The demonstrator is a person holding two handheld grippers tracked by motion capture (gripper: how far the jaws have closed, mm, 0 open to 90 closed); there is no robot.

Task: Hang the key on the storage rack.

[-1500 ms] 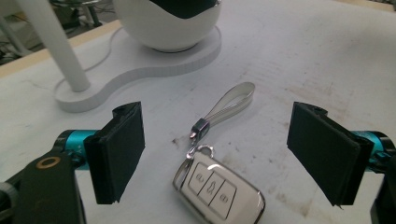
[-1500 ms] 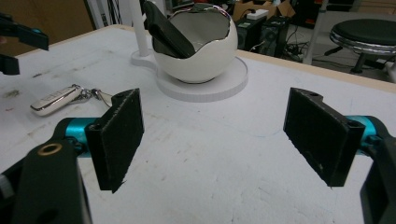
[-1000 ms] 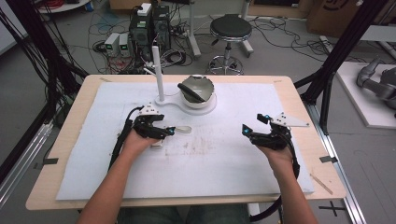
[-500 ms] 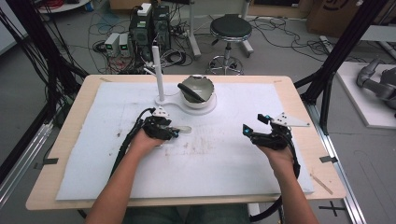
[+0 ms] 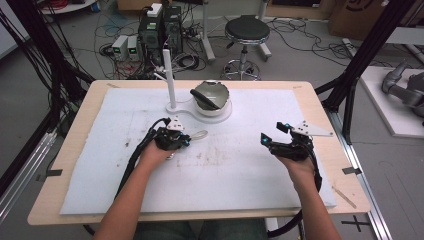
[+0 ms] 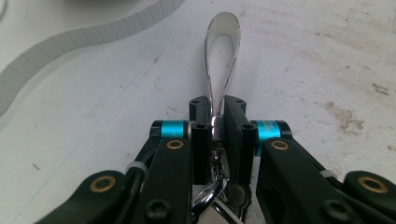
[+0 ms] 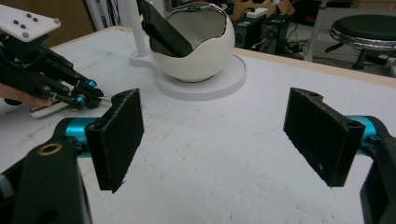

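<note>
A grey strap loop [image 6: 223, 60] with a metal ferrule lies on the white mat, and my left gripper [image 6: 216, 123] is shut on its neck. Under the jaws a shiny key ring [image 6: 210, 196] hangs from the strap. In the high view the left gripper [image 5: 186, 141] rests on the mat just in front of the white bowl [image 5: 212, 97], with the loop [image 5: 199, 134] pointing right. My right gripper [image 5: 265, 140] hovers over the mat's right half. Its jaws stand wide apart, and the right gripper [image 7: 212, 135] holds nothing. It faces the bowl [image 7: 196, 51] and the left gripper [image 7: 86, 95].
The bowl has a jagged rim, holds a dark flat object [image 7: 163, 30], and sits on a white base [image 5: 200, 111] with an upright white post [image 5: 169, 77]. The foam mat [image 5: 240, 175] covers the wooden table. A stool and electronics stand beyond the far edge.
My left gripper has shifted a little to the right, closer to the strap loop and the bowl's base. The right gripper has stayed in place.
</note>
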